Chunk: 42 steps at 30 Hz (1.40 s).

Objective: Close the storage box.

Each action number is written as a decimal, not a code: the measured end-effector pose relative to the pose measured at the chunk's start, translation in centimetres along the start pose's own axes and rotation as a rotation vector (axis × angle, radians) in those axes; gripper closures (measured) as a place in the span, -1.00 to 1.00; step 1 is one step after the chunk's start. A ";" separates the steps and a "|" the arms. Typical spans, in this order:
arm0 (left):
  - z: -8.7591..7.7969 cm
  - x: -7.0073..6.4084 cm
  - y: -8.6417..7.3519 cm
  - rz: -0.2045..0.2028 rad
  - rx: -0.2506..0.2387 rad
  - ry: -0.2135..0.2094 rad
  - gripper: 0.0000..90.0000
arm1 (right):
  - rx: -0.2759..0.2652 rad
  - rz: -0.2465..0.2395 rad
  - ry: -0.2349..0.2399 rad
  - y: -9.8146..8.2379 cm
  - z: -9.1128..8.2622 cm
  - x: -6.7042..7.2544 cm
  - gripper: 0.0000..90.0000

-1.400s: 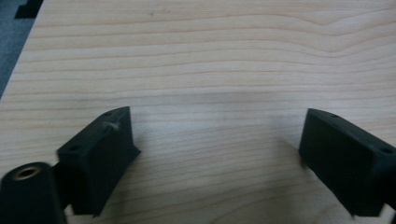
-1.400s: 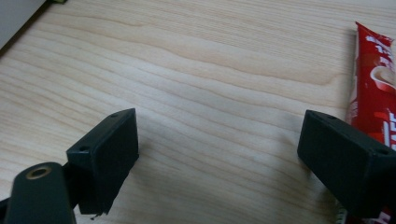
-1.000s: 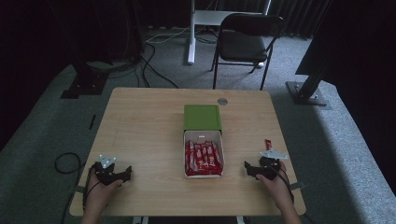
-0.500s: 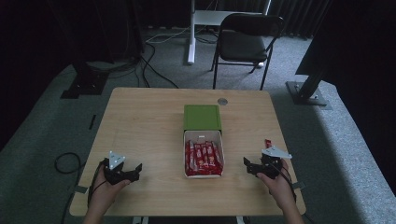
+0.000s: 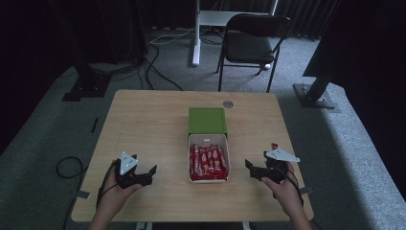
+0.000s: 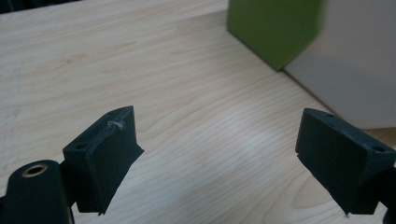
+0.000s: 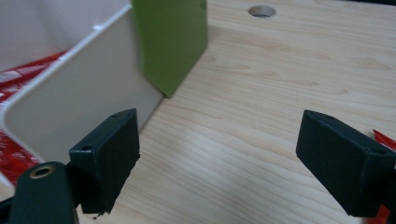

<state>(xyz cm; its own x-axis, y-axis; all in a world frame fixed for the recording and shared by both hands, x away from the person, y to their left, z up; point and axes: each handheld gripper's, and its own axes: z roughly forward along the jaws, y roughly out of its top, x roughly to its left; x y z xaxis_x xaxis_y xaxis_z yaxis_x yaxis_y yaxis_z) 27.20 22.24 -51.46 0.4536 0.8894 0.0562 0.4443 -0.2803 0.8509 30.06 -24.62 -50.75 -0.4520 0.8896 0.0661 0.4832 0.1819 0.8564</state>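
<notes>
A wooden table (image 5: 143, 124) is bearing a long box at its centre: a white tray (image 5: 209, 139) sliding out of a green sleeve (image 5: 207, 120). The box's long axis is running from the person's edge toward the far edge, the green sleeve at the far end and the tray's open end pointing toward the person. Red packets (image 5: 208, 162) are lying side by side in the tray, lengthwise along that axis. The left gripper (image 5: 143, 171) is hovering well left of the tray, jaws spread wide and gripping nothing. The right gripper (image 5: 253, 168) is hovering just right of it, jaws likewise wide and empty. One red packet (image 5: 274, 145) is lying beyond the right gripper.
</notes>
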 end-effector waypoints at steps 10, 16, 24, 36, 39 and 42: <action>-0.1 -2.0 1.1 0.059 -0.043 -0.070 -0.70 | -0.025 -0.026 0.068 0.8 -0.4 1.7 -0.71; 0.0 -3.2 2.0 0.086 -0.080 -0.122 -0.70 | -0.047 -0.050 0.111 1.4 -0.6 2.7 -0.71; 0.4 -4.4 2.6 0.127 -0.094 -0.156 -0.71 | -0.049 -0.070 0.151 1.4 -0.3 3.3 -0.71; 1.2 -5.9 3.3 0.128 -0.116 -0.236 -0.71 | -0.045 -0.098 0.187 1.2 0.4 3.7 -0.71; 1.4 -6.2 3.4 0.133 -0.122 -0.250 -0.71 | -0.053 -0.104 0.186 1.2 0.5 3.8 -0.71; 1.7 -6.5 3.6 0.136 -0.125 -0.263 -0.71 | -0.050 -0.110 0.197 1.2 0.6 3.9 -0.71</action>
<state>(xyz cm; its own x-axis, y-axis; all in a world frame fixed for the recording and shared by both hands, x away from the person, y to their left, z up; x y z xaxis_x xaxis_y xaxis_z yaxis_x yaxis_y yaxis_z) 27.12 14.83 -49.66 0.6935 0.7187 0.0504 0.2754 -0.3290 0.9033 29.34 -20.66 -49.79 -0.6399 0.7657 0.0652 0.3871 0.2479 0.8881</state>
